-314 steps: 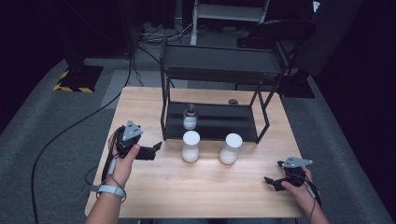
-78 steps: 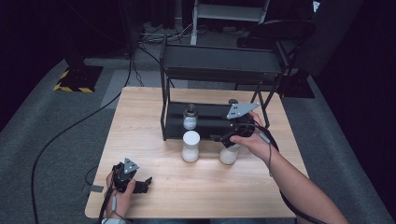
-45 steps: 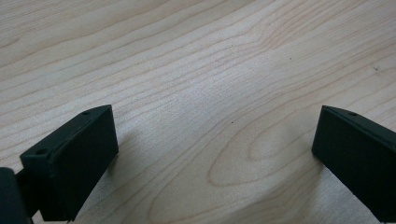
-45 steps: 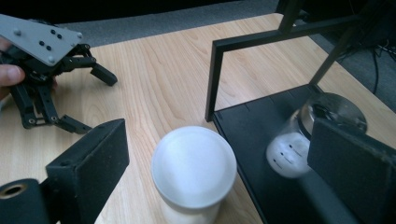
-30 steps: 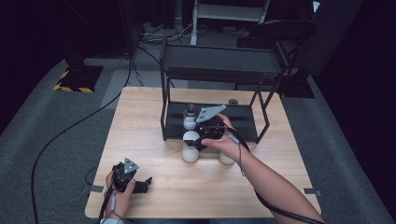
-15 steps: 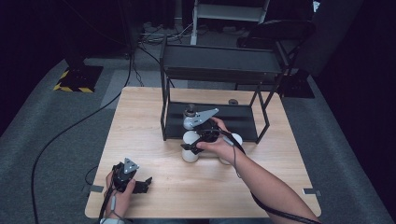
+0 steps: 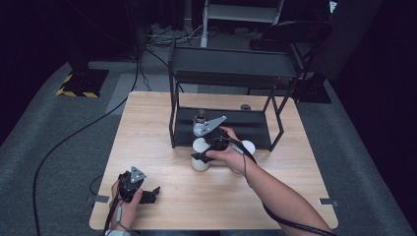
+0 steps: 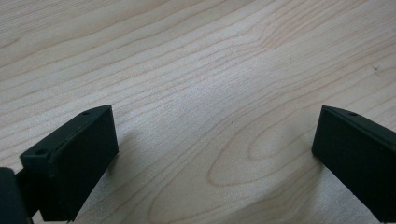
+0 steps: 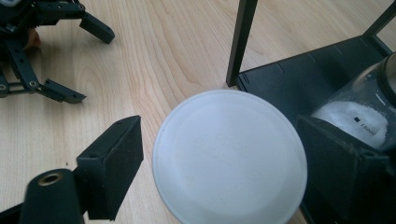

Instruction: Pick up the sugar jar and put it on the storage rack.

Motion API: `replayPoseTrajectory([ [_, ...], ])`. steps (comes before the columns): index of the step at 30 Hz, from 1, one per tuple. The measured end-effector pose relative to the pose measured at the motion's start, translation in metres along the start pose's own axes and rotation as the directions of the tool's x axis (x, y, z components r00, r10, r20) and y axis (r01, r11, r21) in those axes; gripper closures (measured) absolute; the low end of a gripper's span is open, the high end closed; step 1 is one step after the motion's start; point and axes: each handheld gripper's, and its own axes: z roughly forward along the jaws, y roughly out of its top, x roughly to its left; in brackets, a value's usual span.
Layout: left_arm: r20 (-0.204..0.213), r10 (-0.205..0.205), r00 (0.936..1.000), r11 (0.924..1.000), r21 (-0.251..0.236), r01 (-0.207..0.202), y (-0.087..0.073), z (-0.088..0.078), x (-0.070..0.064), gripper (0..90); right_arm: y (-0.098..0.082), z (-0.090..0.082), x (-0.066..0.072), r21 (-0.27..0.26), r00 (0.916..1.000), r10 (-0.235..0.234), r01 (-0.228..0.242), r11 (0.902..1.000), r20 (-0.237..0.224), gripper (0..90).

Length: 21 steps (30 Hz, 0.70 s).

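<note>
A white lidded jar (image 7: 198, 165) stands on the wooden table (image 7: 147, 128) just in front of the black rack (image 7: 231, 73). My right gripper (image 7: 201, 152) reaches down over it. In the right gripper view the round lid (image 9: 229, 158) lies between the jaws of that gripper (image 9: 219, 161), which have just been closing. One jaw is at the lid's edge and a thin strip of wood shows beside the other. My left gripper (image 7: 147, 193) rests at the table's front left, open (image 8: 215, 154) over bare wood.
A second white jar (image 7: 248, 146) stands to the right, behind the hand. A small glass bottle (image 9: 369, 107) of white powder sits on the rack's lower shelf (image 7: 255, 125), close to one jaw. A rack post (image 9: 240, 42) rises just beyond the lid. The left gripper (image 9: 91, 65) lies farther off.
My right gripper has moved left from the right jar to the left jar and settled over it, and its jaws have narrowed around the lid. The left hand has not moved.
</note>
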Motion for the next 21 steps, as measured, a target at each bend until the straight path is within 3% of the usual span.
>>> replayPoseTrajectory([
  [12,0.0,0.0,1.0,1.0,-0.001,0.0,-0.0001,0.0,0.0,0.3,0.0021,0.0063,-0.0045,0.051,0.9999,0.001,0.0,0.9987,-0.011,33.2],
  [21,0.0,0.0,1.0,1.0,-0.001,0.0,-0.0001,0.0001,-0.0001,0.3,0.0022,0.0057,-0.0031,0.049,1.0,-0.001,0.002,0.9988,-0.006,33.8],
])
